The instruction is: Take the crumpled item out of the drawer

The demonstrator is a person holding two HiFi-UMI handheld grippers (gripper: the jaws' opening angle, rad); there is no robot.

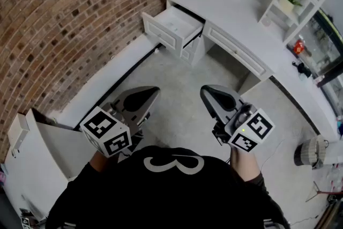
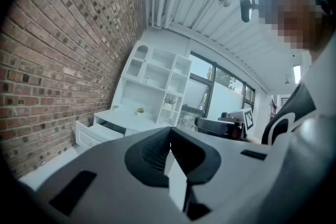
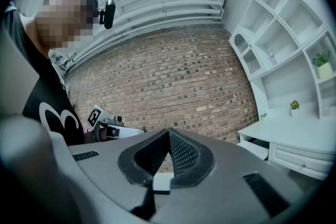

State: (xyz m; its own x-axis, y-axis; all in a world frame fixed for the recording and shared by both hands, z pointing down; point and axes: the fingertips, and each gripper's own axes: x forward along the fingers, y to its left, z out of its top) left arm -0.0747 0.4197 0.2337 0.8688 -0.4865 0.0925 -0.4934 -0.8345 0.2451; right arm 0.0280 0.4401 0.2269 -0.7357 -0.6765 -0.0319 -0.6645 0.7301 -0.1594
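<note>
Well apart from both tongs, the open drawer (image 1: 174, 27) juts from a white panelled desk (image 1: 230, 13) set against a rough red brick wall (image 1: 64, 13); the crumpled item is too small to pick out inside it; the left gripper (image 1: 154, 92) and the right gripper (image 1: 208, 92) are smooth grey shells with dark ribbed pads, each pinched together on nothing, held level over the grey concrete floor (image 1: 182, 110); only the head view looks down into the drawer's pale inside, while both gripper views show merely its front from the side.
</note>
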